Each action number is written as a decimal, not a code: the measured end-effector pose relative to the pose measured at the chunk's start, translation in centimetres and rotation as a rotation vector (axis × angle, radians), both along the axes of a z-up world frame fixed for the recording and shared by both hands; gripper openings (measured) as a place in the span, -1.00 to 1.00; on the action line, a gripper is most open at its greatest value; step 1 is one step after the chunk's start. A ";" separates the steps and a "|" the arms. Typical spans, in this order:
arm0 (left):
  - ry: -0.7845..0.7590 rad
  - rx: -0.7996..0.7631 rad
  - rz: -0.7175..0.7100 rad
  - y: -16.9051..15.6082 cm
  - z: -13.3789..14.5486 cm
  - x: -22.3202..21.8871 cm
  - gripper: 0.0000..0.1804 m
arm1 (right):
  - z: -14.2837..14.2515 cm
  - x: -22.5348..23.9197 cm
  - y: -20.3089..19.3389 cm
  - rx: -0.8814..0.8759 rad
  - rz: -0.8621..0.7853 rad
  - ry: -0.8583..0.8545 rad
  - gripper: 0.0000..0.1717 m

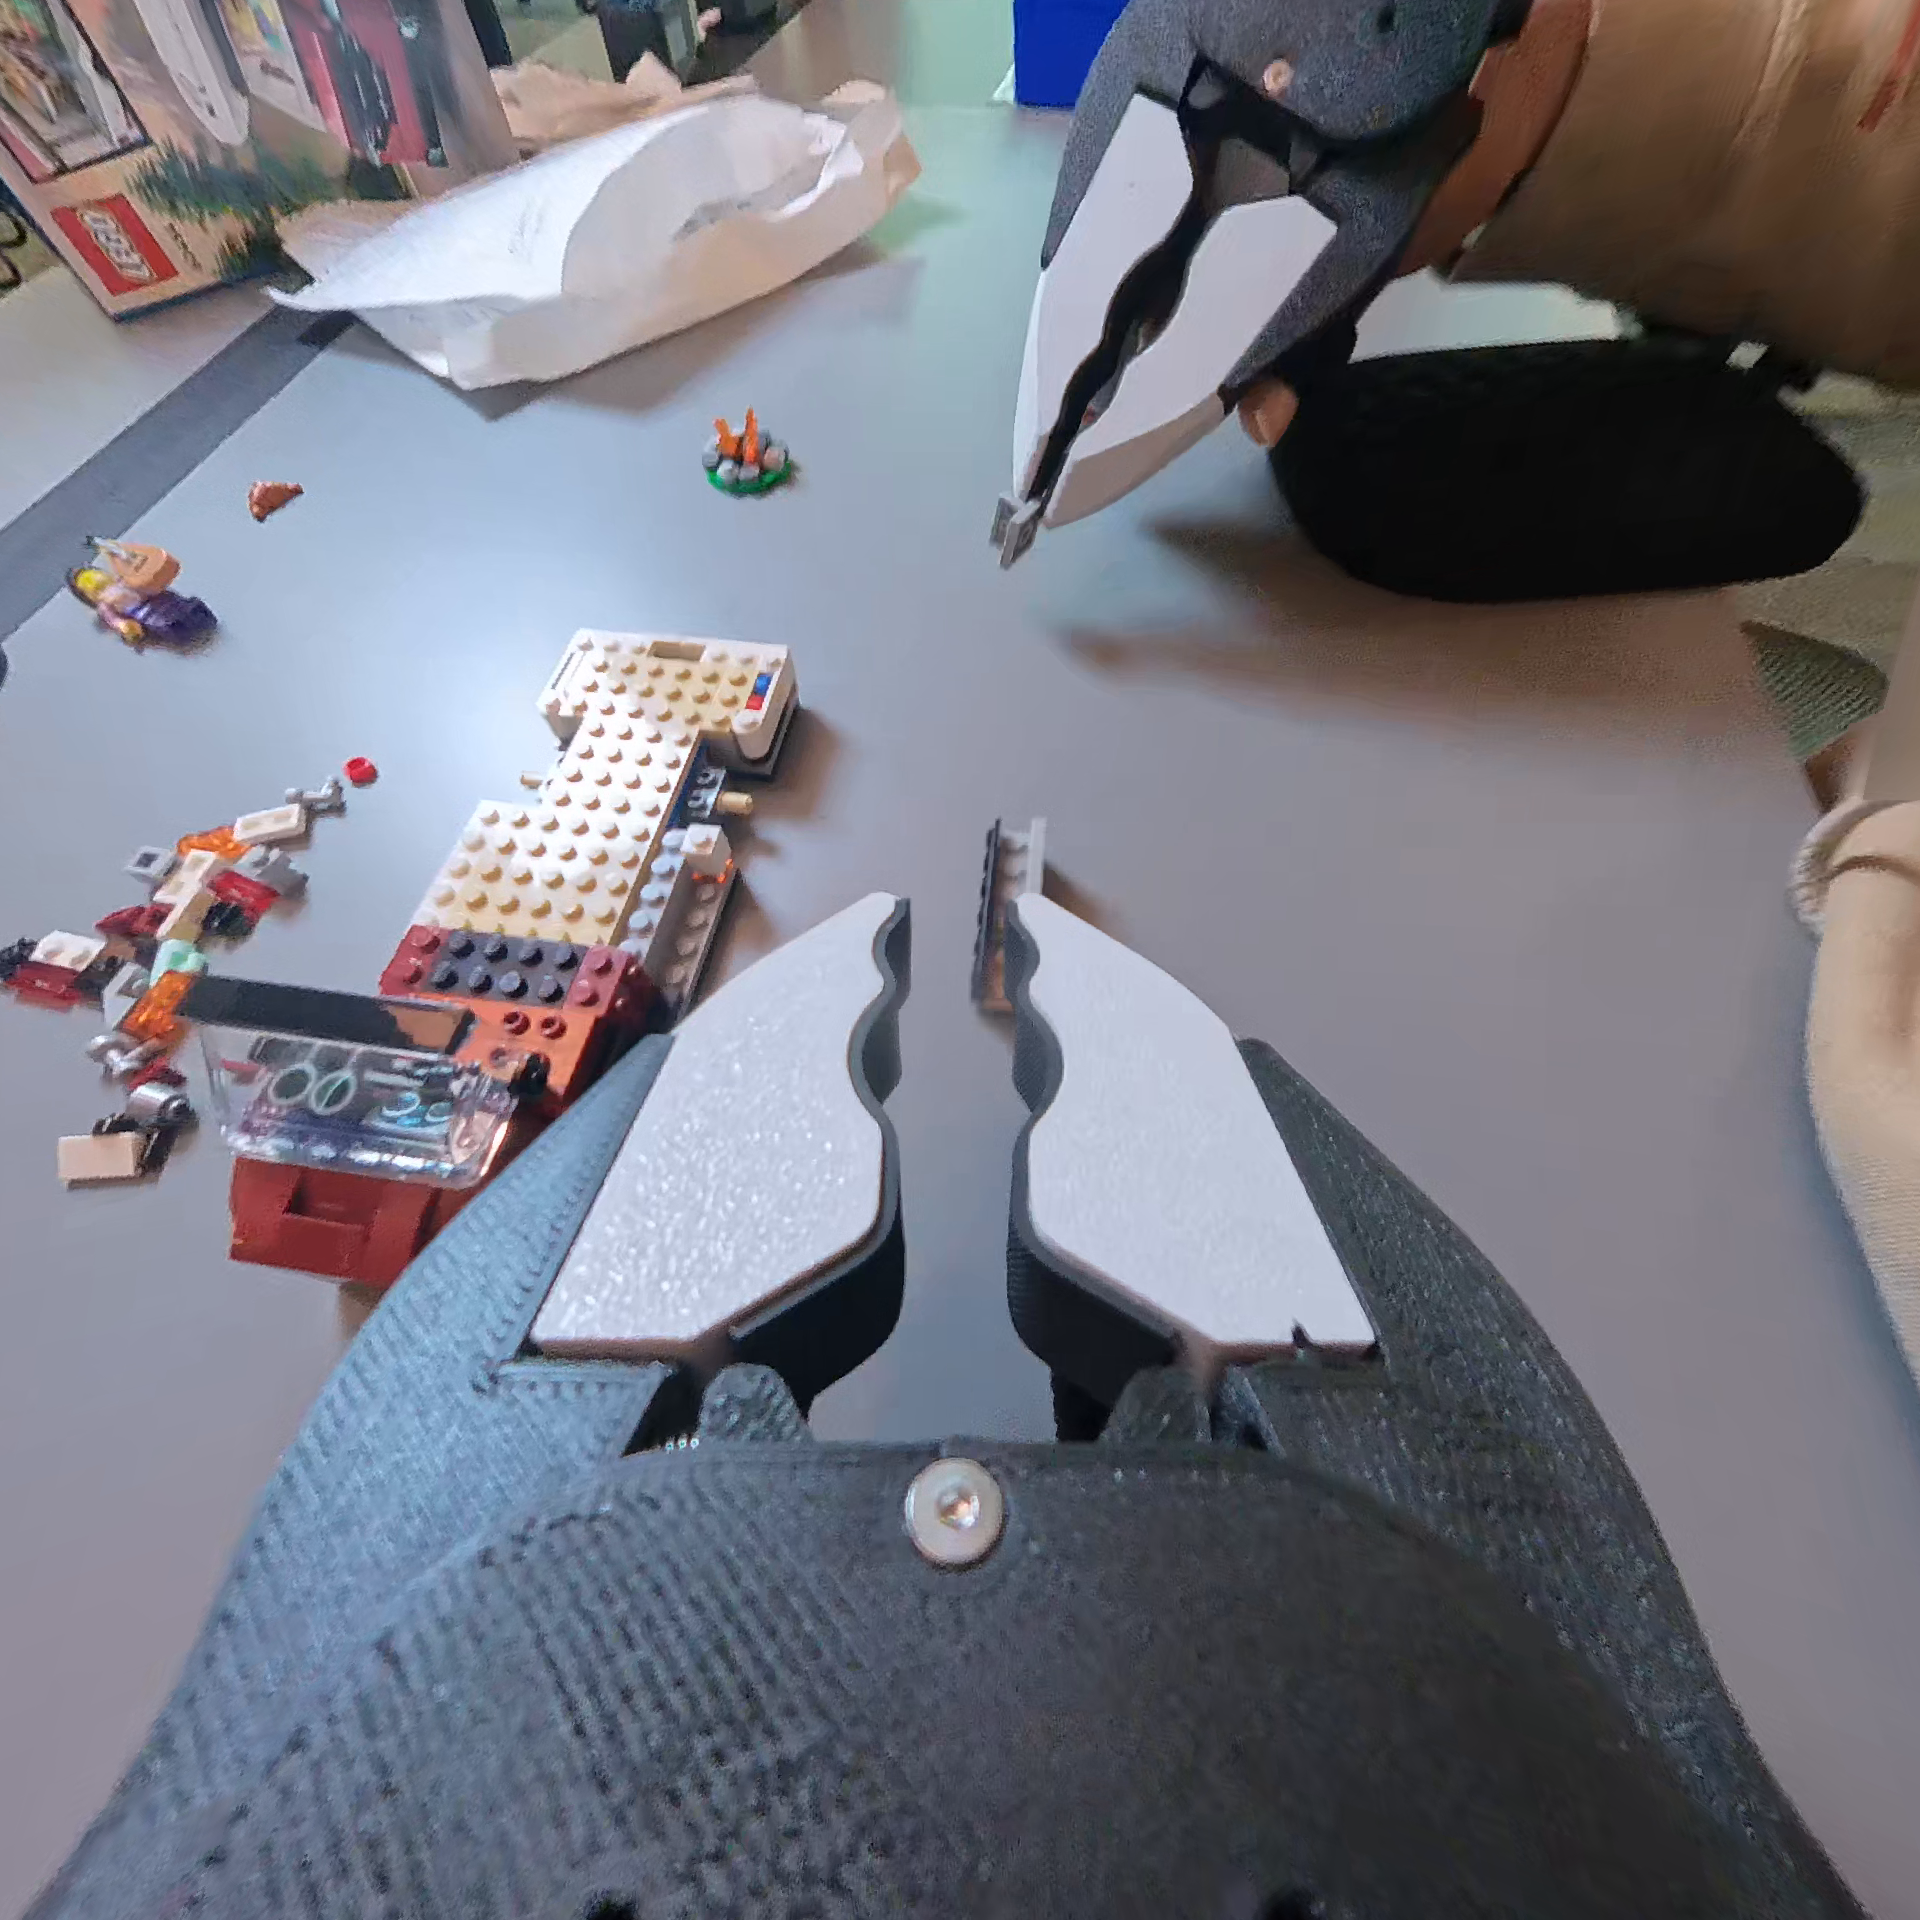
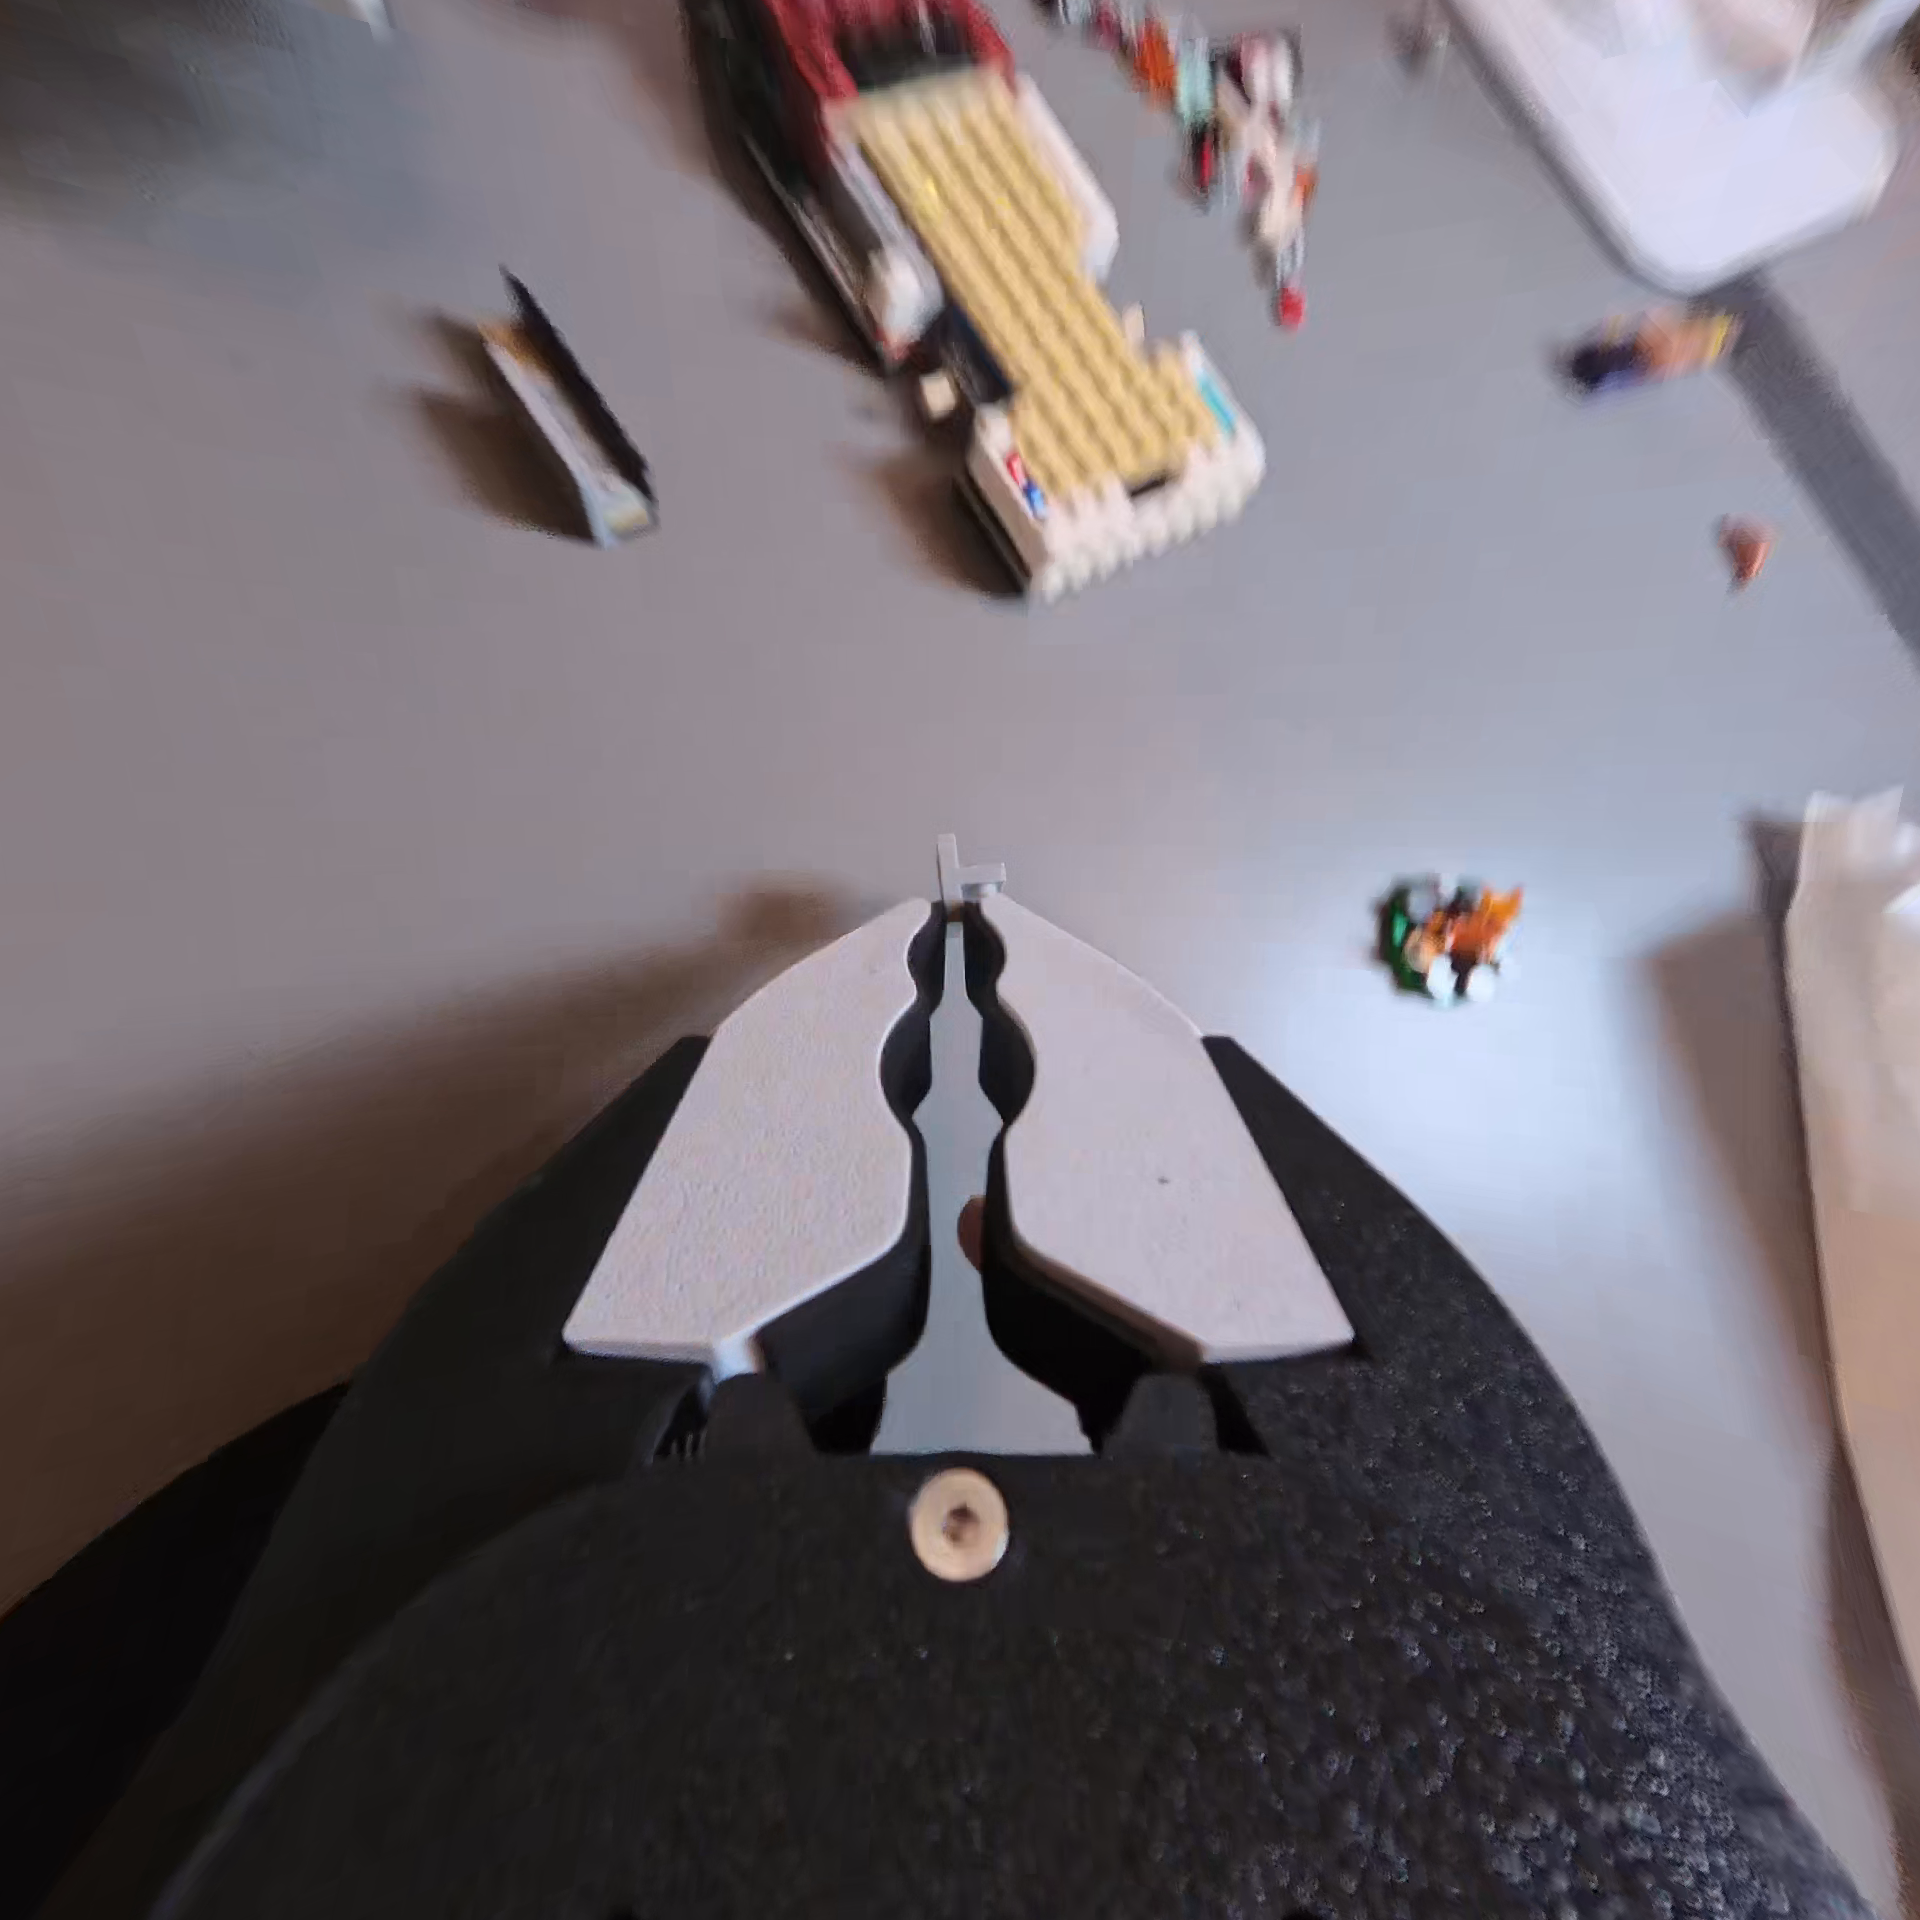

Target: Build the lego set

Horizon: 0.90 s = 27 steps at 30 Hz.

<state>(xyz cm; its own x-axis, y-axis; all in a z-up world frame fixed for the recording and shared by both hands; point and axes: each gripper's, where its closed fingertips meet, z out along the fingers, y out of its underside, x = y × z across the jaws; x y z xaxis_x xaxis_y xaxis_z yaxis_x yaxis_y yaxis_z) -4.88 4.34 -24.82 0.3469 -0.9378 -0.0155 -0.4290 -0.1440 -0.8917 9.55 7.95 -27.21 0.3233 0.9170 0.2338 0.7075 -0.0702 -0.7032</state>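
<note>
Now the right gripper [image 2: 958, 912] has its jaws clamped on a small grey bracket piece [image 2: 964, 871], above the surface [image 2: 623, 727]. Beside the brick vehicle [image 1: 613, 852], the left gripper [image 1: 958, 914] has jaws apart around a narrow plate assembly [image 1: 1006, 883].

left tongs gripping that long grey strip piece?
No. In the left wrist view the left tongs stand open, and the strip piece rests on the table beside the right-hand finger, not clamped.

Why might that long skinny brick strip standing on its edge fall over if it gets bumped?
The strip probably tips easily: it stands on a thin edge on the smooth grey table. It looks like stiff plastic, so it should topple whole rather than bend.
</note>
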 end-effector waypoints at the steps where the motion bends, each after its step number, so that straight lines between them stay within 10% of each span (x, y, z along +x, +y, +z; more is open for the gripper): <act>1: -0.035 -0.010 -0.011 -0.4 0.7 0.3 -0.81 | 1.7 -1.2 -0.7 0.081 0.054 0.078 -0.96; 9: -0.350 -0.283 -0.126 -3.5 4.5 3.1 -0.71 | 7.9 -8.6 -6.3 0.716 0.289 0.135 -0.96; 27: -0.373 -0.361 -0.149 -5.0 4.5 3.1 -0.81 | 7.4 -12.2 -8.3 0.810 0.426 -0.042 -0.96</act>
<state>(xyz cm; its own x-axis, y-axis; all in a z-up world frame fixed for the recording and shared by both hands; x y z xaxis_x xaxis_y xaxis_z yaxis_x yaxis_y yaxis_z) -1.83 -0.66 -20.34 0.1299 -0.9000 0.4160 -0.1319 -0.4315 -0.8924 -2.64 -0.39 -19.81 -0.0280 0.5069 0.8616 0.5867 0.7062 -0.3964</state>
